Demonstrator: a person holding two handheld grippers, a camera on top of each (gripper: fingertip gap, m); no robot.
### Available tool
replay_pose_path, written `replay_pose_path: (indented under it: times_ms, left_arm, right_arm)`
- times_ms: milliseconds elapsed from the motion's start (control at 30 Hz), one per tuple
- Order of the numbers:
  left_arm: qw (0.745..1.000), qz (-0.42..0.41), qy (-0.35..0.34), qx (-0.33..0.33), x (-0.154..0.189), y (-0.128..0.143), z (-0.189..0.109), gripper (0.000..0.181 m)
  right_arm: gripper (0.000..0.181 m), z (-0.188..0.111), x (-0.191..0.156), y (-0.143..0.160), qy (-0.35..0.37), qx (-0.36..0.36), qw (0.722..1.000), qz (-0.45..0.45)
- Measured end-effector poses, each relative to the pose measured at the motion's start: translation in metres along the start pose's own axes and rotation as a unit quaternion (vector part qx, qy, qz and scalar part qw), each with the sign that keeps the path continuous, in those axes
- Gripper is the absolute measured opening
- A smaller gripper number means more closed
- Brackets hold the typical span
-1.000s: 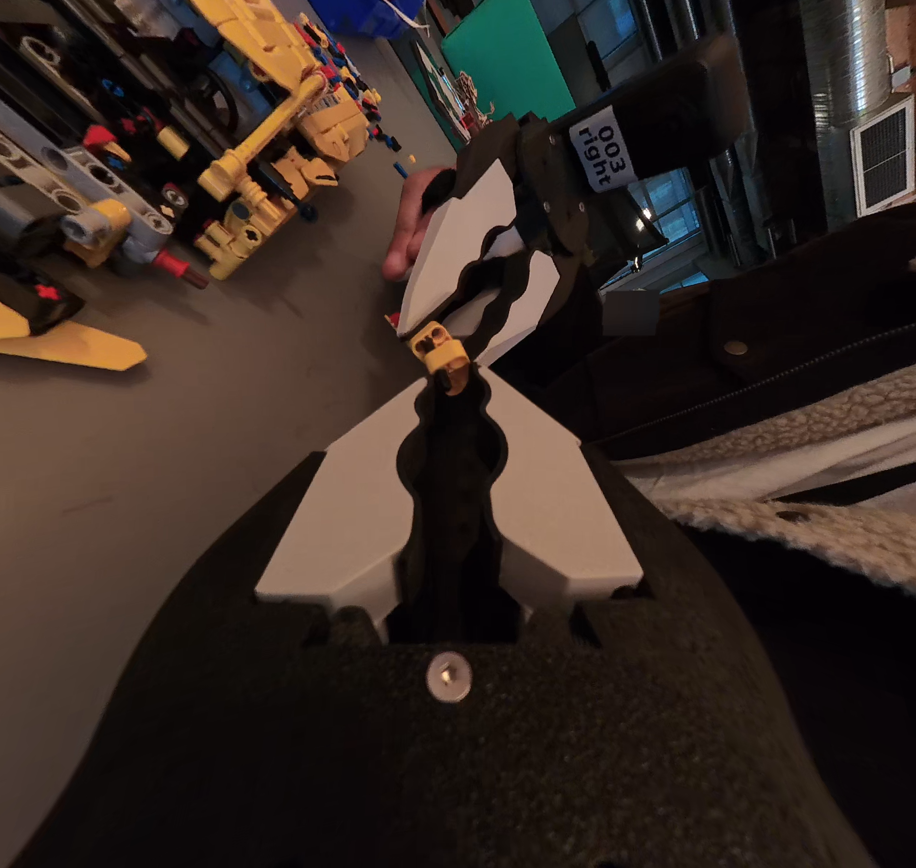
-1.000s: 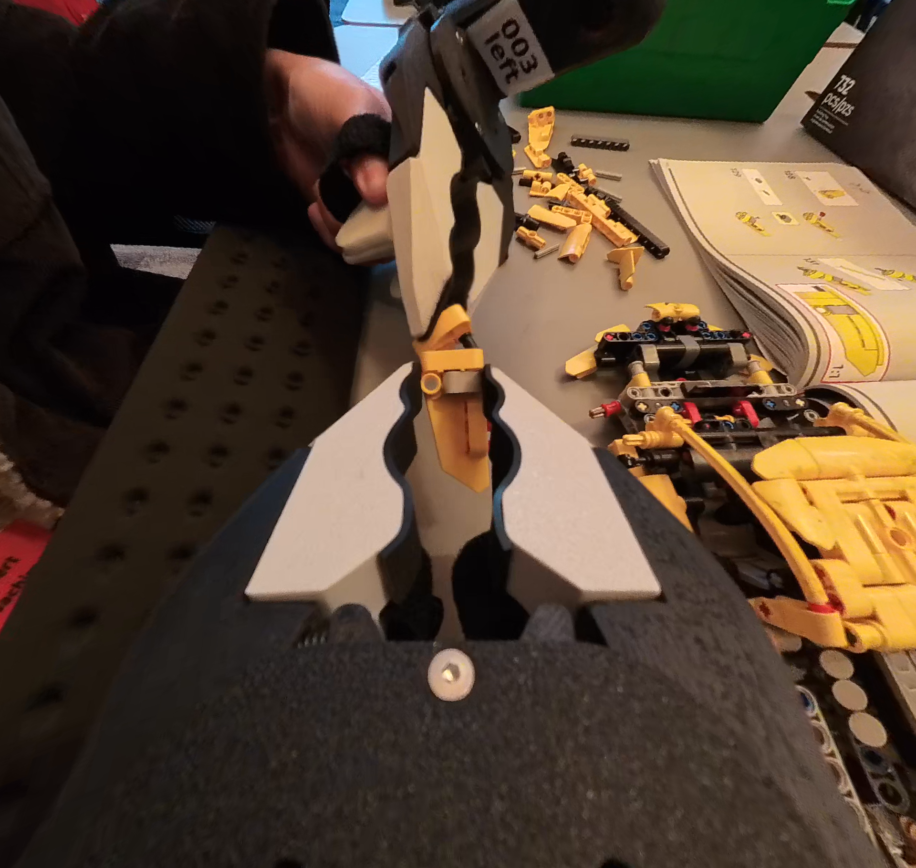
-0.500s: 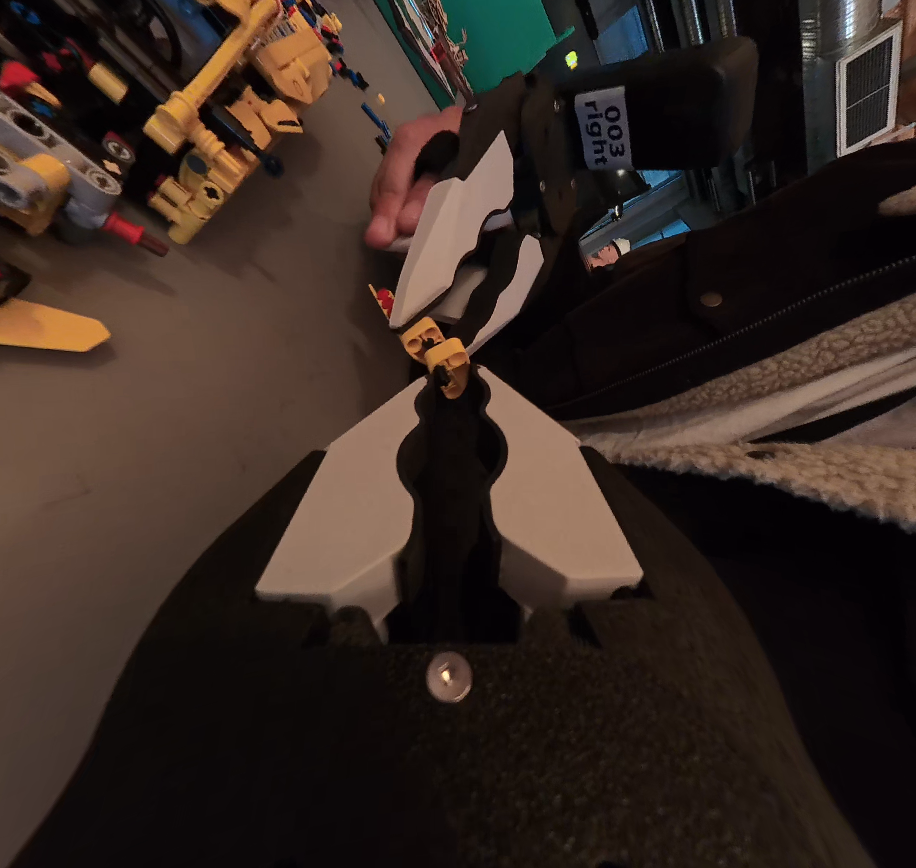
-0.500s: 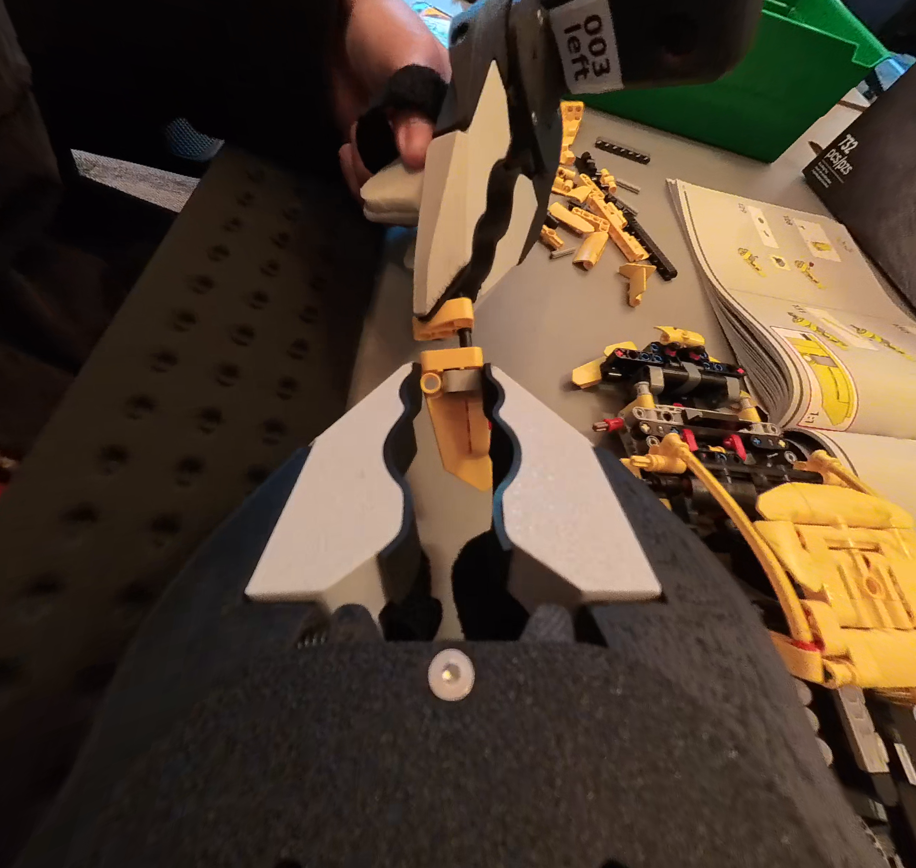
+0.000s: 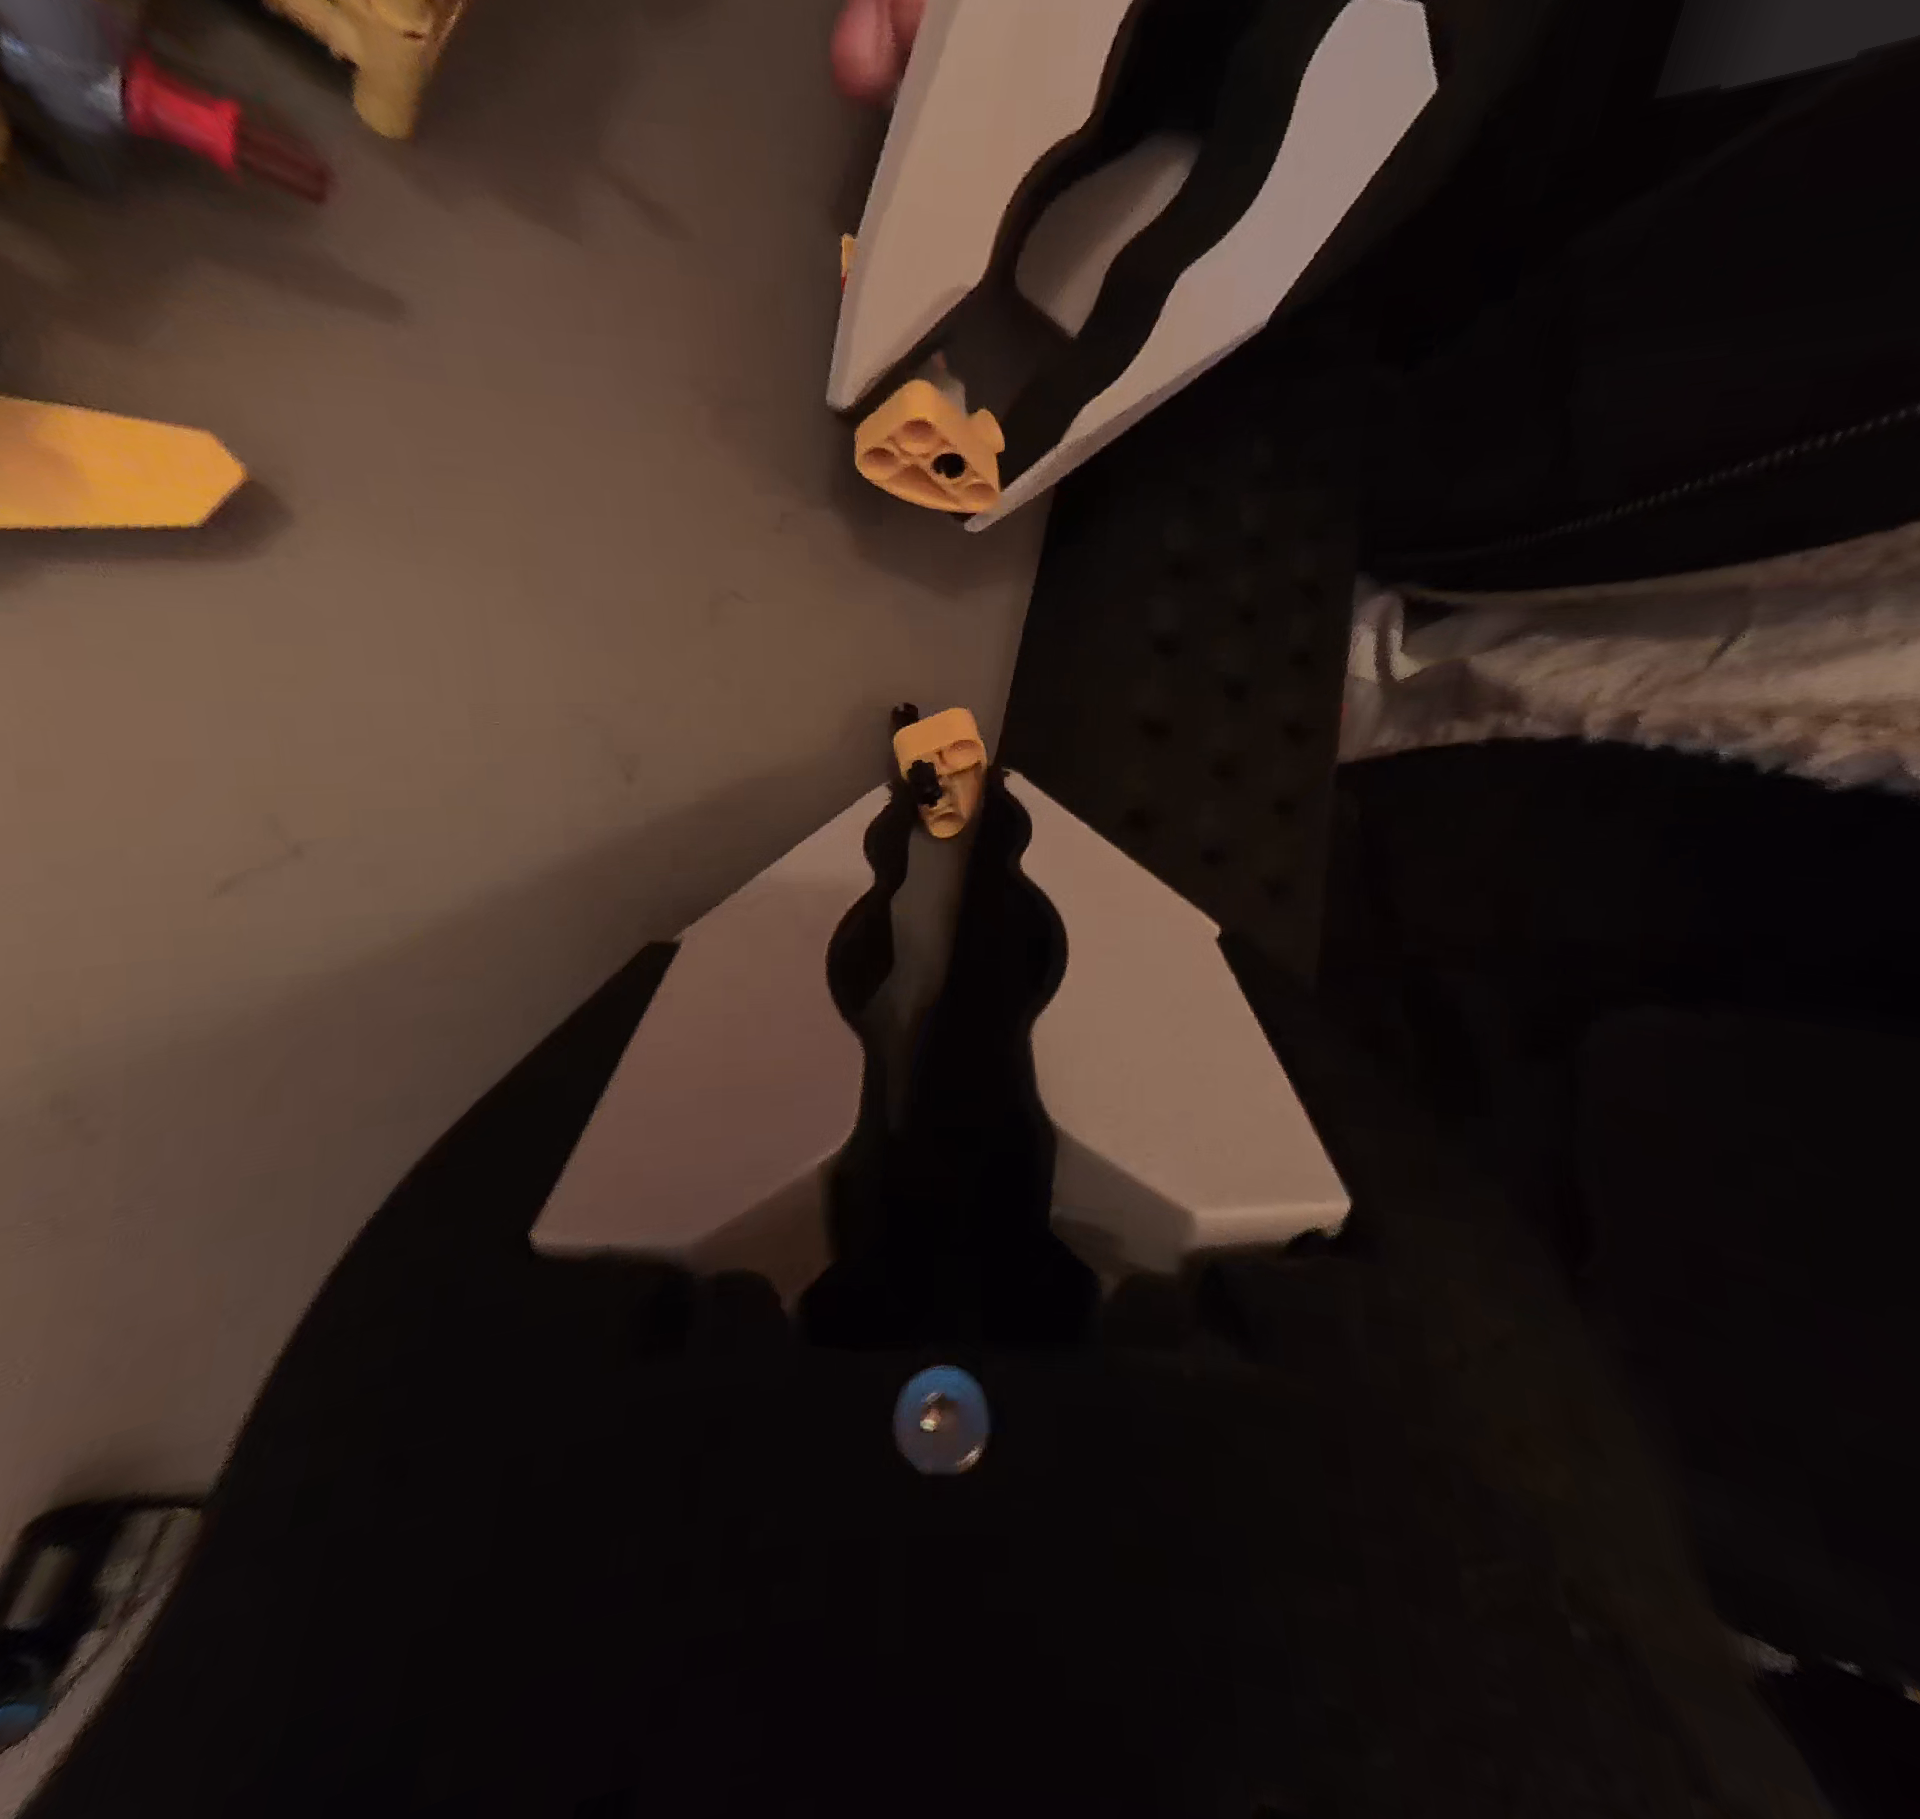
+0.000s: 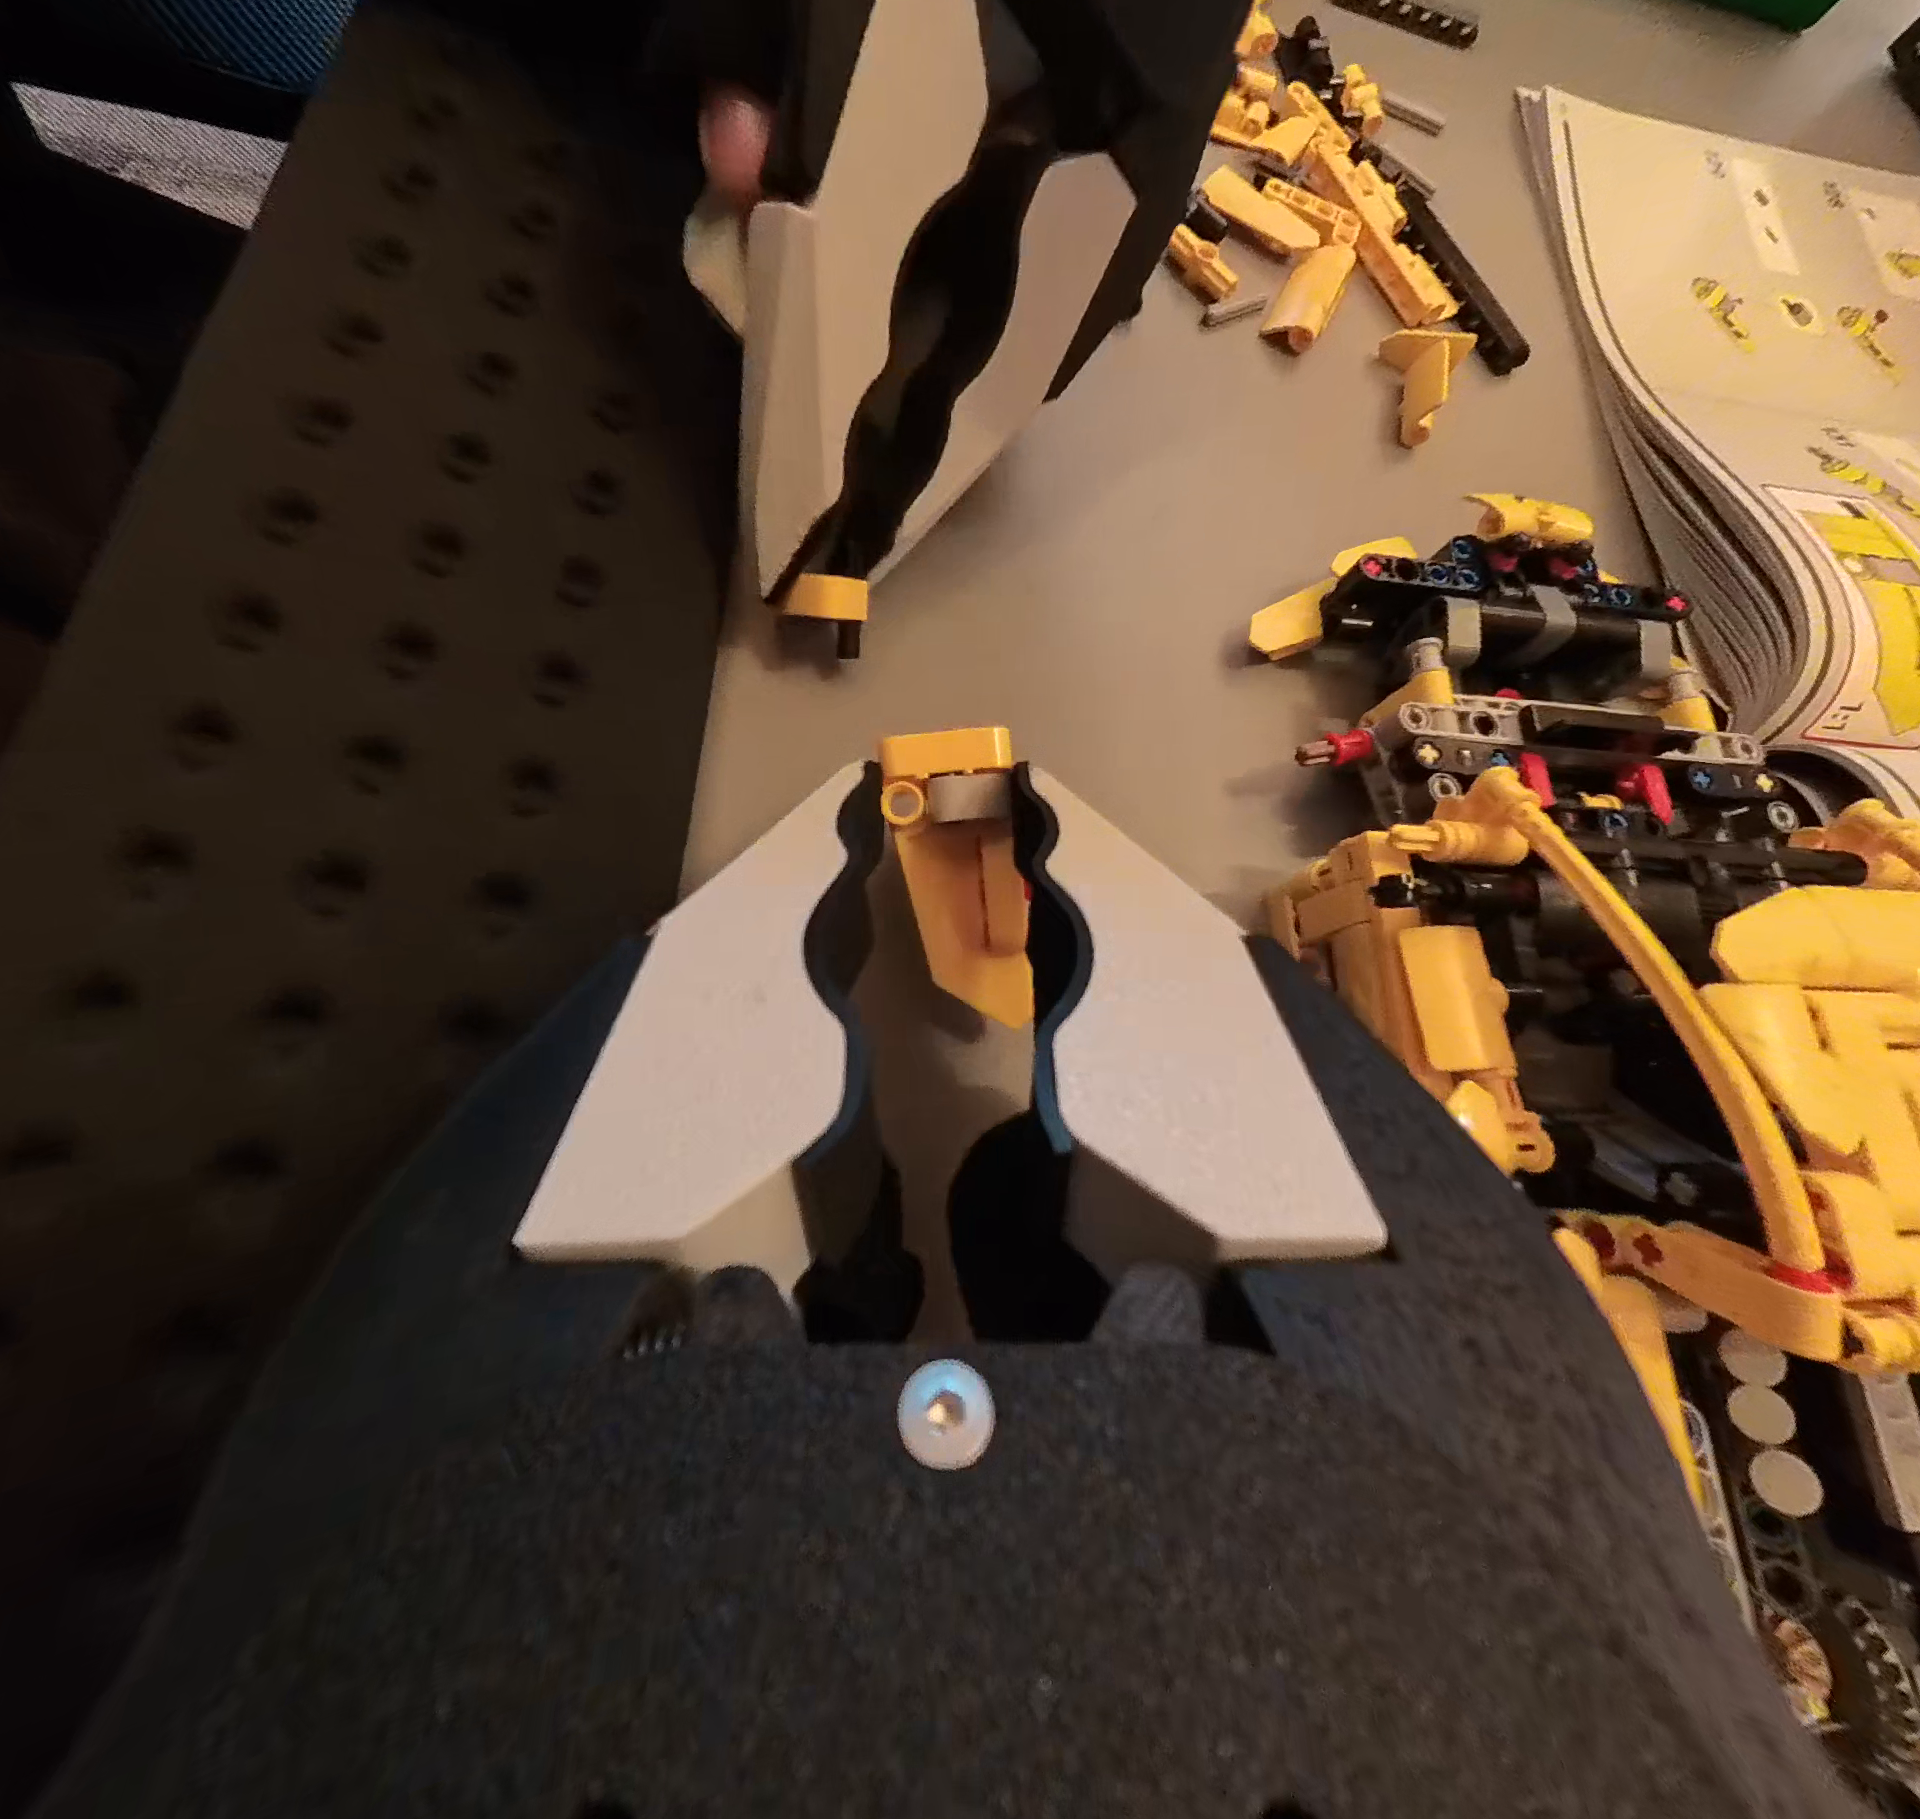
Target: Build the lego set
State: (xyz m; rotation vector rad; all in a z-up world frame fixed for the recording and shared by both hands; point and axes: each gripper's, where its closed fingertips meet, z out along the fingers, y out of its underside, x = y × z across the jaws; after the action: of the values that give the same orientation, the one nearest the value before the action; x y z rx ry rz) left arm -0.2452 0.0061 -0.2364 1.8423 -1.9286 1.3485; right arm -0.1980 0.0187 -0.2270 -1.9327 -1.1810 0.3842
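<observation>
My left gripper (image 5: pixel 940 782) is shut on a small yellow connector (image 5: pixel 938 767) with a black pin sticking out of it. It also shows in the right wrist view (image 6: pixel 821 593), low over the grey table, with the connector (image 6: pixel 824 597) at its tips. My right gripper (image 6: pixel 945 782) is shut on a yellow panel piece (image 6: pixel 971 922) with a grey part at its top. In the left wrist view the right gripper (image 5: pixel 940 465) holds that piece end-on (image 5: pixel 928 450). The two held pieces are apart, with a gap between them.
A partly built yellow and black model (image 6: pixel 1558 990) stands on the right of the table (image 6: pixel 1122 543). Loose yellow and black pieces (image 6: pixel 1330 211) lie behind it, next to an open instruction booklet (image 6: pixel 1714 315). A dark perforated board (image 6: pixel 364 626) lies to the left. A loose yellow panel (image 5: pixel 104 465) lies apart. Tip to tip, the grippers are about 6 centimeters apart.
The two grippers were tip to tip with their yellow pieces touching. They have now drawn apart, each still holding its piece, and both have dropped closer to the table.
</observation>
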Motion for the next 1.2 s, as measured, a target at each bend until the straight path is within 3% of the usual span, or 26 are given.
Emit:
replay_pose_path:
  times_ms: [267, 500, 633, 867, 1000, 1200]
  left_arm:
    - [0.999, -0.026, 0.005, 0.032, -0.002, -0.002, -0.009, 0.025]
    - [0.999, 0.002, -0.022, 0.043, -0.006, 0.003, -0.025, 0.027]
    - [0.991, 0.088, -0.050, 0.091, -0.012, -0.012, -0.038, 0.026]
    - [0.964, 0.246, -0.086, 0.054, -0.020, -0.008, -0.031, 0.026]
    - [0.955, 0.284, -0.086, 0.014, -0.023, -0.002, -0.018, 0.025]
    - [0.934, 0.342, -0.106, 0.005, -0.021, -0.007, -0.006, 0.000]
  right_arm:
    - [0.024, 0.001, -0.004, 0.000, -0.012, 0.001, 1.000, 0.006]
    - [0.024, -0.001, -0.002, -0.001, -0.010, 0.006, 1.000, 0.009]
    - [0.024, -0.001, -0.003, -0.002, -0.012, 0.006, 1.000, 0.009]
    - [0.024, -0.001, -0.004, -0.002, -0.015, 0.009, 1.000, 0.013]
    - [0.024, 0.000, -0.004, -0.003, -0.020, 0.013, 1.000, 0.018]
    - [0.024, 0.005, -0.008, -0.001, -0.031, 0.007, 0.999, 0.022]
